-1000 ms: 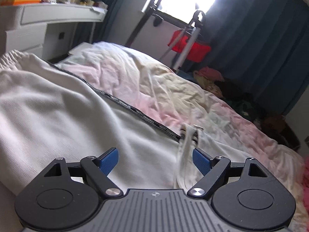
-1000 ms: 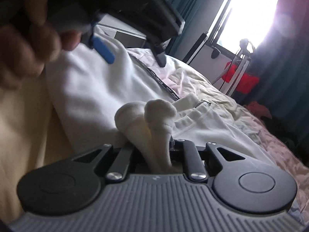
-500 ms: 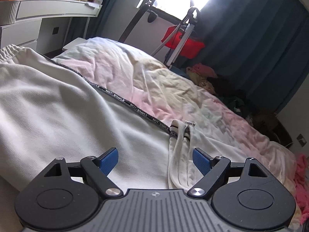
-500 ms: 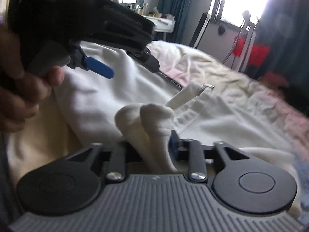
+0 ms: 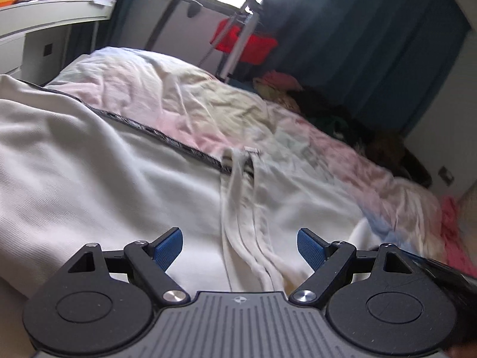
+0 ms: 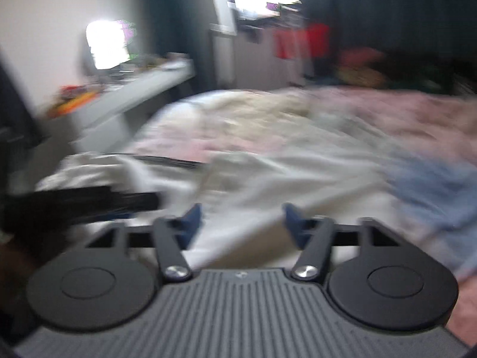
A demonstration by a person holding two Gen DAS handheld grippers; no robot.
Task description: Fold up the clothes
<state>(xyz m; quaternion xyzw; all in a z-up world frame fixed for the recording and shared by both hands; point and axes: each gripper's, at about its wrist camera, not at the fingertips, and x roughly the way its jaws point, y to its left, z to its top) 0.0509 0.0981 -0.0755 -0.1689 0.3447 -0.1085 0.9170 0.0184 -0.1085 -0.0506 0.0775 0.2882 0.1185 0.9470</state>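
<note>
A white garment (image 5: 89,179) with a dark printed stripe (image 5: 167,137) lies spread on the bed. Its folded edge with seams (image 5: 241,208) runs toward my left gripper (image 5: 240,246), which is open and empty just above the cloth. In the blurred right wrist view the same garment (image 6: 268,185) lies ahead. My right gripper (image 6: 241,217) is open and empty above it. The left gripper shows as a dark blur (image 6: 77,205) at the left of that view.
The bed carries a rumpled pink and cream cover (image 5: 208,101). A white desk (image 5: 44,29) stands at the left. A red item on a stand (image 5: 241,41) and a pile of clothes (image 5: 298,89) lie by dark curtains. A blue cloth (image 6: 432,191) lies at right.
My right gripper has opened and let go of the white cloth fold, then swung away fast, blurring its view. My left gripper stayed open and shifted slightly over the garment.
</note>
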